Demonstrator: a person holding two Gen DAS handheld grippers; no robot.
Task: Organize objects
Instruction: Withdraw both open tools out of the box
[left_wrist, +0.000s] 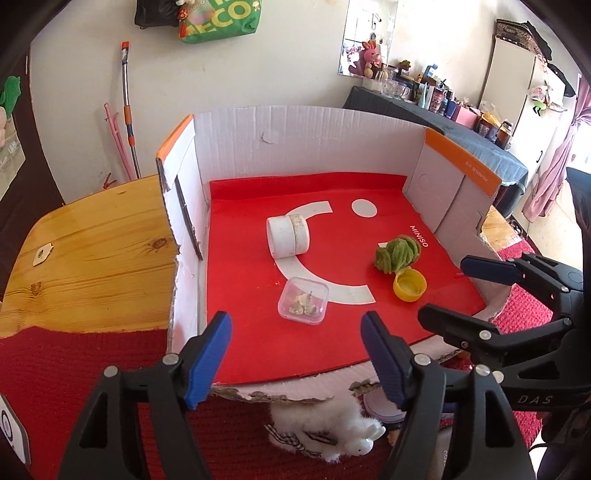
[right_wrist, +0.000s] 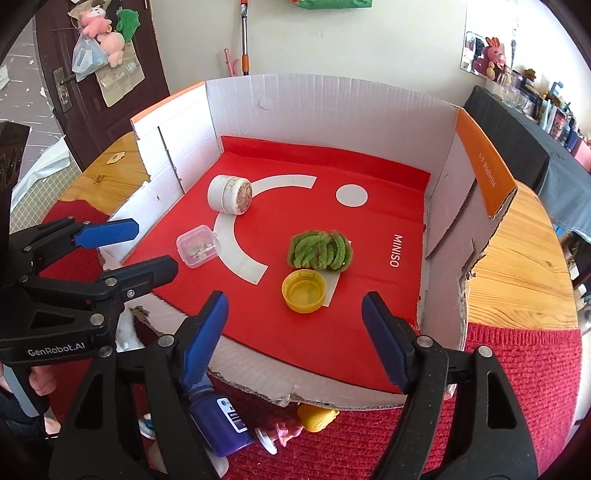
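Observation:
A white cardboard box (left_wrist: 295, 140) (right_wrist: 325, 107) with a red floor holds a white round jar (left_wrist: 287, 236) (right_wrist: 229, 194) on its side, a clear small case (left_wrist: 303, 301) (right_wrist: 197, 246), a green fuzzy bundle (left_wrist: 397, 254) (right_wrist: 319, 250) and a yellow cap (left_wrist: 410, 284) (right_wrist: 304, 290). My left gripper (left_wrist: 295, 354) (right_wrist: 144, 247) hangs open over the box's near edge, nothing between its blue pads. My right gripper (right_wrist: 293, 336) (left_wrist: 447, 291) stands open too, empty, near the yellow cap.
In front of the box on a red knitted mat (right_wrist: 517, 369) lie a white plush toy (left_wrist: 332, 432), a blue bottle (right_wrist: 218, 417), a yellow toy (right_wrist: 317, 417) and a small pink figure (right_wrist: 284, 432). The wooden table (left_wrist: 92, 251) extends left and right.

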